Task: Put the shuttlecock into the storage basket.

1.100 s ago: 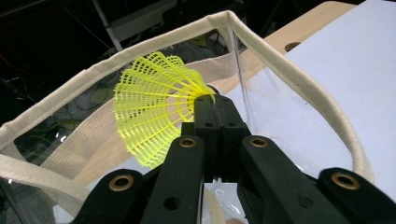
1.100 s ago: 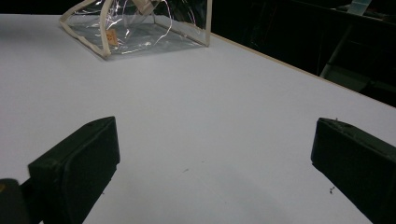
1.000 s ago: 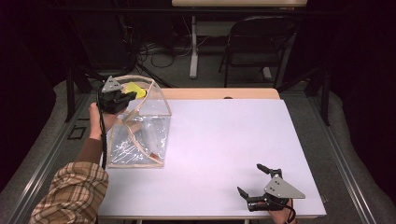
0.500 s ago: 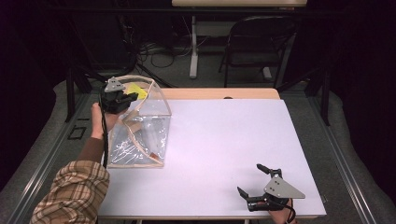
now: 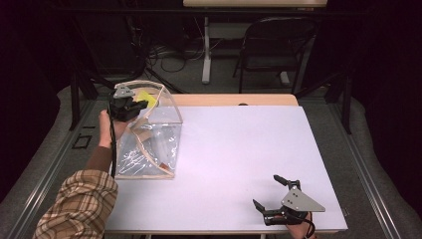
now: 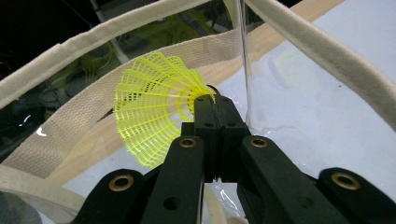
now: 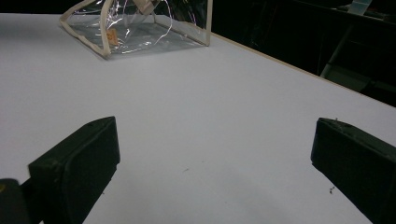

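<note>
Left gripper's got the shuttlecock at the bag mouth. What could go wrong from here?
1. The left gripper pinches the yellow shuttlecock only near its base, and the skirt fans out sideways. It could catch on the bag's cloth rim on the way in.
2. The clear bag is soft and stands by itself. The right gripper is open, far off at the near table edge. A nudge may tip or collapse the opening.
</note>
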`<state>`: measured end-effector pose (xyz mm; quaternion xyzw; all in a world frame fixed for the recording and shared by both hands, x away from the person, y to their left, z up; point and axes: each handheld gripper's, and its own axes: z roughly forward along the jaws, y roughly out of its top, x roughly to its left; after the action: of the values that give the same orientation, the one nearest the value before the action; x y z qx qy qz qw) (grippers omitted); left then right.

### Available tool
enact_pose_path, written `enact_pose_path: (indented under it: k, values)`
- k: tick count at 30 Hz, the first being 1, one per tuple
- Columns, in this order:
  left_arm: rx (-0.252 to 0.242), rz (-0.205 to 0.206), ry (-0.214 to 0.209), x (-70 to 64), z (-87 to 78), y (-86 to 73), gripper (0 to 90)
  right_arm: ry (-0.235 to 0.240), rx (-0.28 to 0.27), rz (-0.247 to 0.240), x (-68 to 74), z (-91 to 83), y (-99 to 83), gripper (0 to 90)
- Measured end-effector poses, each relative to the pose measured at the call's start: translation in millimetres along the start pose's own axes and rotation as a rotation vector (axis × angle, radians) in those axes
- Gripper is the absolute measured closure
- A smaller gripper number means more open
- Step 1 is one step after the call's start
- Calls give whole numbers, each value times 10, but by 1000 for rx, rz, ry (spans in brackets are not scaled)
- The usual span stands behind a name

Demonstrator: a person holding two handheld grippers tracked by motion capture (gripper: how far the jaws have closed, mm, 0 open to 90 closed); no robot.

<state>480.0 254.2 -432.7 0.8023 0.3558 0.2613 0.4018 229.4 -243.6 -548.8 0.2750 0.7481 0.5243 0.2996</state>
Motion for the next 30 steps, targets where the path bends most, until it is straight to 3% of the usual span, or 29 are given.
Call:
enact_pose_path:
  k: [30]
  values:
    - [56, -28, -17, 65, 137, -120, 898, 3, 4, 1, -4, 3, -4, 8]
